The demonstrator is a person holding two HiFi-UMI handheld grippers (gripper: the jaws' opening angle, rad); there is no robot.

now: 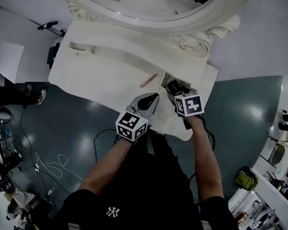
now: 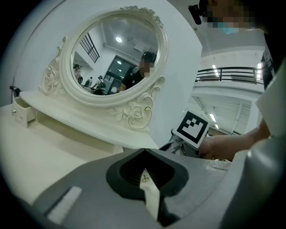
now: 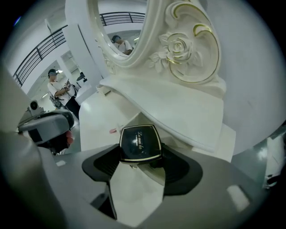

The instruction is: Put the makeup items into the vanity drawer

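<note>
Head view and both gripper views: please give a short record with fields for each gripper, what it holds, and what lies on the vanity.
left gripper: jaws almost together on a small gold piece; what it is, unclear
right gripper: jaws shut on black compact
vanity top: pink stick lying loose

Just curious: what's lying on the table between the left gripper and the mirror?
A slim pink makeup stick on the white tabletop, clearest in the head view.
</note>
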